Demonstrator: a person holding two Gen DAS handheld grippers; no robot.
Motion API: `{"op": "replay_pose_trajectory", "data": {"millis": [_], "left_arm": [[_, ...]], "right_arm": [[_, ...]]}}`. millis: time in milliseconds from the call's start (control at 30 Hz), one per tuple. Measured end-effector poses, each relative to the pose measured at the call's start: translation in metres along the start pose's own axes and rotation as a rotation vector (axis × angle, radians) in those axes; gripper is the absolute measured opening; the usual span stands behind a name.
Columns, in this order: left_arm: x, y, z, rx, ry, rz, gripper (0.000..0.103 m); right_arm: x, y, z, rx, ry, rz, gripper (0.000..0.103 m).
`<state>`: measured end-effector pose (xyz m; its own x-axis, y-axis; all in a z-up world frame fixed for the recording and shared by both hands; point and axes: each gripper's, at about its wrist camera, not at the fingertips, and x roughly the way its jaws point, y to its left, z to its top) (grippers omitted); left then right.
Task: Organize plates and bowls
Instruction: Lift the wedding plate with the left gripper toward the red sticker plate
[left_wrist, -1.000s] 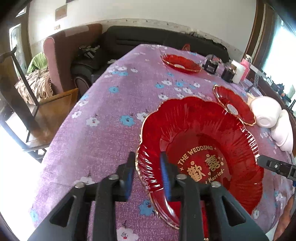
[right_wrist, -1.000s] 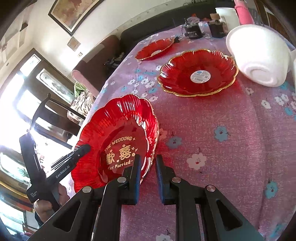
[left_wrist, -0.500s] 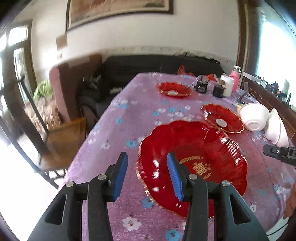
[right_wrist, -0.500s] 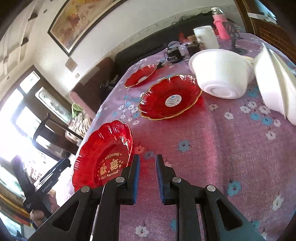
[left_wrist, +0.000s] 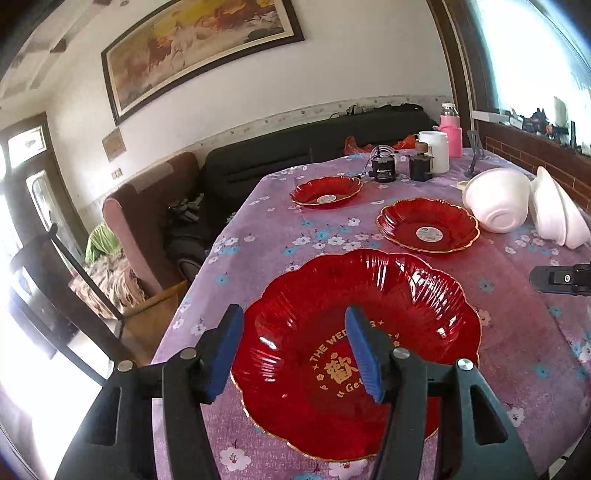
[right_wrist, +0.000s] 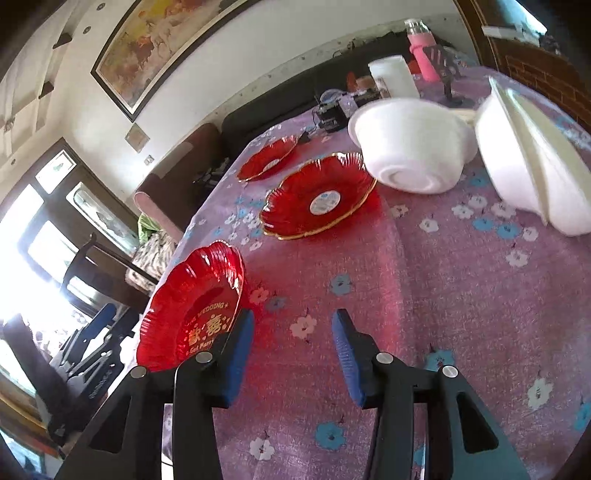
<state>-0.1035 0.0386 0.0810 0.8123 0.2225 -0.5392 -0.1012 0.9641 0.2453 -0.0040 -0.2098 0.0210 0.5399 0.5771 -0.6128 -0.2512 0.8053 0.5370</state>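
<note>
Red plate: glossy, see-through big plate (left_wrist: 354, 354) with a scalloped, gold-lined rim, fine ribs fanning from the well, and gold lettering in its middle; it lies flat on the near-left part of the table, close to the edge.
Left gripper: black arms with ribbed blue pads; the left gripper (left_wrist: 291, 350) hangs above the big plate's near rim, jaws apart and opening, pads touching nothing.
Right gripper: same build; the right gripper (right_wrist: 291, 354) is over bare cloth just right of the big plate (right_wrist: 192, 314), jaws apart and opening, nothing between them.
Mid plate: smaller red plate (left_wrist: 427, 229) of the same ribbed, gold-edged shape, round paper sticker in its well, beyond the big plate and apart from it.
Far plate: third red plate (left_wrist: 325, 189), also stickered, farther back to the left.
Bowl: smooth white bowl (left_wrist: 496, 205) tipped on its side, foot ring facing the cameras, just right of the mid plate.
Stacked bowls: two white nested bowls (left_wrist: 559, 212) on their side, right of the single bowl.
Cloth: purple cloth (left_wrist: 258, 236), slightly fuzzy, printed with small white and blue flowers, covering the table.
Back of table: white jug (left_wrist: 436, 150), pink bottle (left_wrist: 451, 134) and small dark devices.
</note>
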Motion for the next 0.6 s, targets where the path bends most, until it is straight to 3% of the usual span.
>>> {"op": "replay_pose_trajectory", "data": {"millis": [600], "left_arm": [[0.007,-0.029,0.008,0.086,0.009,0.002,0.059]], "right_arm": [[-0.002,-0.024,-0.002,0.049,0.021,-0.010,0.048]]}}
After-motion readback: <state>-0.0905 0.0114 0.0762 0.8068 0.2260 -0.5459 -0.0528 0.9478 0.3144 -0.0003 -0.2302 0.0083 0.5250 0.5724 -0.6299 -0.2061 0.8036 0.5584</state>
